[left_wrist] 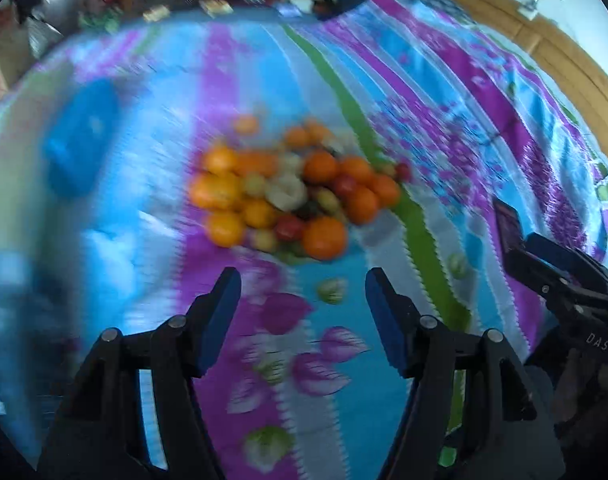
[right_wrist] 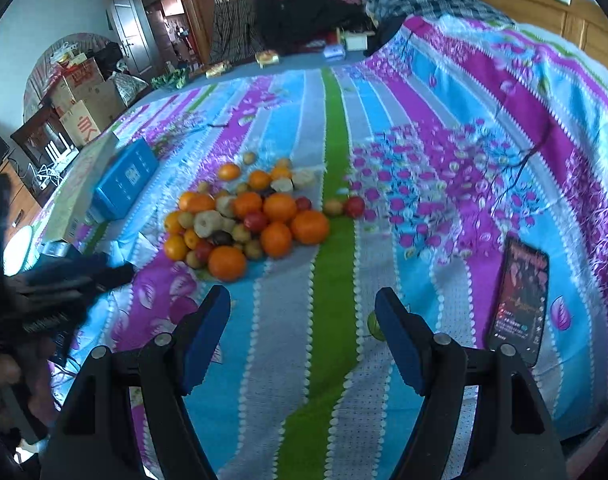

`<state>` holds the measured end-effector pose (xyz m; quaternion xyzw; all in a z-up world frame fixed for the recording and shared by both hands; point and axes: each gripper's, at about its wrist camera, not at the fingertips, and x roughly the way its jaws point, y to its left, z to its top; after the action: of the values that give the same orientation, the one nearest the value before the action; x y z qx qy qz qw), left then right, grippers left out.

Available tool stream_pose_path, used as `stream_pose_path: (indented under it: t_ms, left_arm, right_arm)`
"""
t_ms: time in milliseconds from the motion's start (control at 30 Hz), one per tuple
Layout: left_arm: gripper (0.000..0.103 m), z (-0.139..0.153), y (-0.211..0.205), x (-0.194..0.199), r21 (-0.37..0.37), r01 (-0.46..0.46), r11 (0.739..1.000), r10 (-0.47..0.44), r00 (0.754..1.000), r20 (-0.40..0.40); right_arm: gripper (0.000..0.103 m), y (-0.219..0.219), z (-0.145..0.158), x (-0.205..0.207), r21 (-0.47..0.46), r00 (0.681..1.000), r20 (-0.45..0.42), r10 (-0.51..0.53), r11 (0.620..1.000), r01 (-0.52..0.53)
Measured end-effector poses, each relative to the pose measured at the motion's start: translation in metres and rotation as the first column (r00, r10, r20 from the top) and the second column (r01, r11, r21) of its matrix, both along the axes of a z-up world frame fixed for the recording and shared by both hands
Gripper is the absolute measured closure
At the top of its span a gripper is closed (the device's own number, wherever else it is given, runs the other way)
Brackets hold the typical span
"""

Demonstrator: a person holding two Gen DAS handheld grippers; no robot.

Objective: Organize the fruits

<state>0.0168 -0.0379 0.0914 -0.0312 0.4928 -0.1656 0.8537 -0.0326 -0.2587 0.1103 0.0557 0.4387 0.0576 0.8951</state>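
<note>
A pile of fruit [left_wrist: 288,192] [right_wrist: 248,220] lies on the striped bedspread [right_wrist: 335,360]: several oranges, small red fruits and pale yellowish ones. A red fruit [right_wrist: 354,206] and a yellowish one sit just right of the pile. My left gripper [left_wrist: 302,280] hovers short of the pile's near edge, open, with nothing between its blue pads. My right gripper [right_wrist: 302,294] is also open and holds nothing, just short of the nearest orange [right_wrist: 226,263]. The left wrist view is motion-blurred.
A blue box [right_wrist: 124,178] [left_wrist: 80,140] and a white box [right_wrist: 84,176] lie left of the pile. A lit phone [right_wrist: 519,300] rests on the bedspread at the right. Cardboard boxes [right_wrist: 84,108] stand beyond the bed's left side, and clothes [right_wrist: 323,0] are heaped at the far end.
</note>
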Motion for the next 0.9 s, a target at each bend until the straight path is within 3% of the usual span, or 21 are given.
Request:
stream_pose_path:
  t_ms: [100, 300, 633, 700, 733, 900]
  left_arm:
    - [0.047, -0.027, -0.011, 0.010, -0.038, 0.016, 0.999, -0.017, 0.999, -0.048]
    - [0.048, -0.061, -0.026, 0.031, -0.035, -0.010, 0.999, 0.007, 0.996, -0.088]
    - [0.048, -0.075, -0.035, 0.042, -0.028, -0.016, 0.999, 0.016, 1.000, -0.027]
    - [0.058, -0.075, -0.036, 0.044, -0.047, -0.001, 0.999, 0.000, 1.000, -0.020]
    - [0.058, -0.074, -0.037, 0.042, -0.038, 0.004, 0.999, -0.004, 1.000, -0.012]
    - [0.059, -0.061, -0.035, 0.024, -0.023, 0.033, 0.999, -0.032, 0.999, 0.036]
  right_arm:
    - [0.025, -0.008, -0.015, 0.005, 0.009, 1.000, -0.025, -0.004, 1.000, 0.004]
    - [0.025, -0.025, -0.040, 0.016, 0.030, 0.997, -0.074, -0.026, 0.999, 0.029]
    - [0.025, -0.036, -0.061, 0.032, 0.063, 0.995, -0.095, -0.010, 0.998, 0.016]
    - [0.033, -0.037, -0.062, 0.037, 0.066, 0.996, -0.092, -0.003, 0.998, 0.010]
    - [0.041, -0.037, -0.064, 0.041, 0.067, 0.996, -0.089, 0.002, 0.998, 0.004]
    - [0.047, -0.044, -0.069, 0.068, 0.065, 0.997, -0.072, 0.002, 0.998, 0.003]
